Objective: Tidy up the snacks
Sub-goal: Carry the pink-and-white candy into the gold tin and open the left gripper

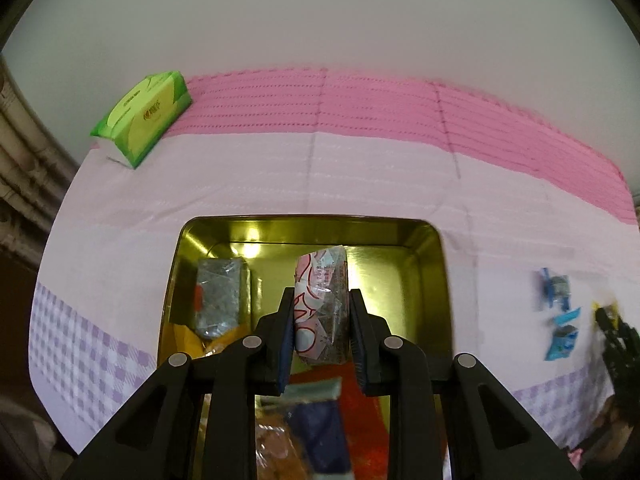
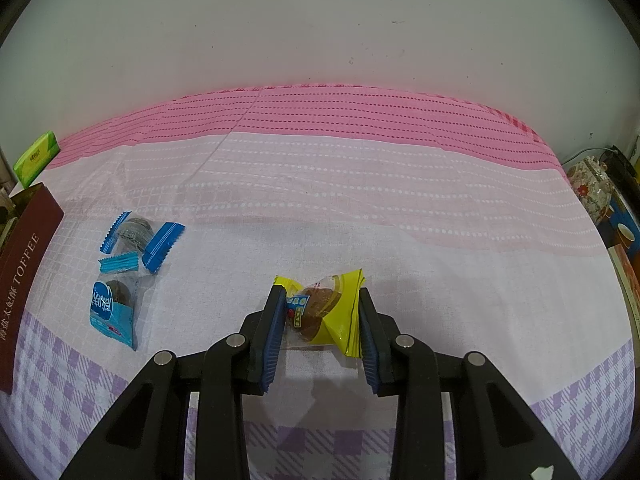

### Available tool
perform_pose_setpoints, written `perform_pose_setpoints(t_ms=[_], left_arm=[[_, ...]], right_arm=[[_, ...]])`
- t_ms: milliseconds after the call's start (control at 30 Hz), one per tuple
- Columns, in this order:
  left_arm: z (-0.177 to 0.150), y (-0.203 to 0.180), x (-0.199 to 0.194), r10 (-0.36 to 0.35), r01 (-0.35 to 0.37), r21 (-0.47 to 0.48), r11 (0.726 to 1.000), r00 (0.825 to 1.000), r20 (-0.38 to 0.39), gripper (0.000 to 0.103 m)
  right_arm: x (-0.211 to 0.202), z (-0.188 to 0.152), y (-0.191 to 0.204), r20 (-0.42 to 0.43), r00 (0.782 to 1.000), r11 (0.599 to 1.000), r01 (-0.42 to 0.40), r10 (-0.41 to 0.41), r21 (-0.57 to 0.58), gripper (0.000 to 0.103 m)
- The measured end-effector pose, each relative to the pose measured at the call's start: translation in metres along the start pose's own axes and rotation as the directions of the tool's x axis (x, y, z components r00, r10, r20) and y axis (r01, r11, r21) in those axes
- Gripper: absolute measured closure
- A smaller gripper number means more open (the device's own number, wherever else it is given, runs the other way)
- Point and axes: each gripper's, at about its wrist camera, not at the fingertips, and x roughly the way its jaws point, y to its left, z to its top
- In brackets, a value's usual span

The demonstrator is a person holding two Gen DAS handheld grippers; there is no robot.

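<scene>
Maroon lid (image 2: 24, 276) reads "TOFFEE"; left gripper (image 1: 321, 312) clamps pink-white snack (image 1: 318, 304), right gripper (image 2: 320, 312) yellow snack (image 2: 324, 308).

gold tin (image 1: 432, 264) far half bare, wrapped snacks (image 1: 220, 300) crowding near half

Left gripper (image 1: 320, 312), seen from its own wrist camera, points steeply downward; its two black fingers with blue pads (image 1: 285, 340) stand close together and clamp a wrapped snack (image 1: 320, 308) between them. Right gripper (image 2: 320, 320) likewise angles downward, its blue-padded fingers (image 2: 274, 336) pressed on either side of a yellow-wrapped snack (image 2: 326, 308).
</scene>
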Motion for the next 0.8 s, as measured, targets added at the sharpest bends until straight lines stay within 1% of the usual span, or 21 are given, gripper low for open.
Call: perform_pose_setpoints(t_ms=[233,433,700,800], left_arm=[[-0.002,0.002,0.021,0.017,-0.017,0.011,1.0,1.0,-0.025,0.078],[-0.002,0.002,0.032,0.05,-0.049,0.027,0.998,0.998,-0.047,0.078],[-0.005,0.002,0.039,0.07,-0.067,0.036,0.997,0.995,-0.075,0.077],[-0.005,0.001,0.039,0.074,-0.071,0.043,0.997,0.995,-0.072,0.077]], right_arm=[[0.0,0.0,0.0,0.0,1.0,1.0,-0.001,0.001,0.0,0.071],[0.0,0.0,0.0,0.0,1.0,1.0,0.0,0.0,-0.001,0.071],[0.0,0.0,0.0,0.0,1.0,1.0,-0.001,0.001,-0.001,0.071],[0.0,0.0,0.0,0.0,1.0,1.0,0.0,0.0,-0.001,0.071]])
